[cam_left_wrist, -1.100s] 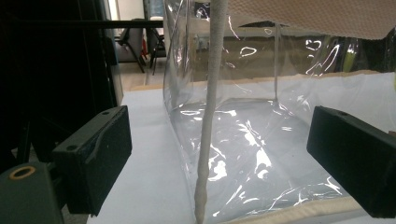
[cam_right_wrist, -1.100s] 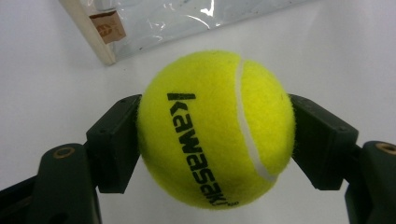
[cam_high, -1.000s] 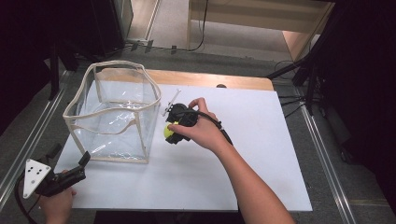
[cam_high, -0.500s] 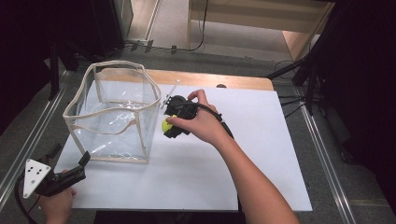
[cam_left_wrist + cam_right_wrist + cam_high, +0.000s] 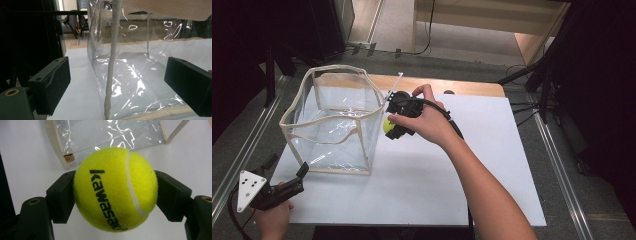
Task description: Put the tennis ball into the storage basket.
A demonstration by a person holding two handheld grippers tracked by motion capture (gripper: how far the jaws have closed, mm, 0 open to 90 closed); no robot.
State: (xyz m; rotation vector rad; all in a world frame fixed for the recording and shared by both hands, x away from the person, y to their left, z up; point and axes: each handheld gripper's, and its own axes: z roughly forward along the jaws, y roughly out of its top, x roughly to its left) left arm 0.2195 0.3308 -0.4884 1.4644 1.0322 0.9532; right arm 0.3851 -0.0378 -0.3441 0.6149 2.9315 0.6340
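**Yellow tennis ball clamped and held up next to the clear bag**

Yellow felt, black "Kawasaki" lettering: that's the tennis ball (image 5: 115, 188), and the right gripper (image 5: 115, 192) has it pinched square between its two black jaws, one pad on each side. From the high view the ball (image 5: 388, 125) sits just beside the right-hand wall of the clear plastic bag (image 5: 334, 120), close to its near right corner and below the rim. In the right gripper view the white desk (image 5: 30, 157) lies underneath the ball, with the bag's cream-trimmed bottom edge (image 5: 58, 147) past it, so it looks lifted rather than resting, though I can't say by how much.

The bag is a boxy see-through thing with cream piping round the top and base, standing upright and open on the left half of the desk (image 5: 492, 165). A white zip tie (image 5: 396, 82) pokes up right by the right hand (image 5: 427, 122).

The left gripper (image 5: 287, 182) is down at the near left corner of the desk, apart from the bag. Its jaws are spread wide with nothing between them; in the left gripper view the bag's corner seam (image 5: 112, 62) runs up the middle, farther off than the pads.
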